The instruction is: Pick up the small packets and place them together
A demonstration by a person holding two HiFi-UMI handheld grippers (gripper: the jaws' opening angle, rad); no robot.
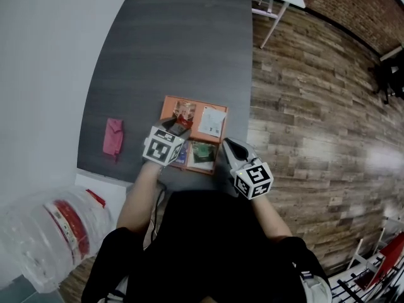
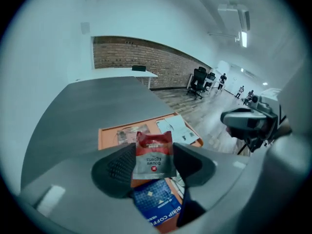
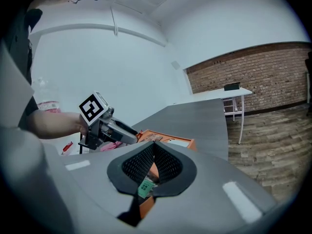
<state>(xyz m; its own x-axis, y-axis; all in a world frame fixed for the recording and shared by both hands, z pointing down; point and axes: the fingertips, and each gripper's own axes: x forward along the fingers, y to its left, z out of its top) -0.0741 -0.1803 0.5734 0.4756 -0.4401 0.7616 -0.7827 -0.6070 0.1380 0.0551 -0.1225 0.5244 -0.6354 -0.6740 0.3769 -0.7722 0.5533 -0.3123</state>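
Near the table's (image 1: 170,43) front edge, orange tray (image 1: 166,100) of packets (image 1: 212,120); open tabletop beyond.

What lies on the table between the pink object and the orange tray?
Nothing. In the head view, the stretch of grey table between the pink object and the orange tray is bare.

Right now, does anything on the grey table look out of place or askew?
One thing: a pink flat pouch lies alone on the grey tabletop, well left of the orange tray where the other packets sit. Whether it is a packet I cannot tell. Nothing looks spilled or damaged.
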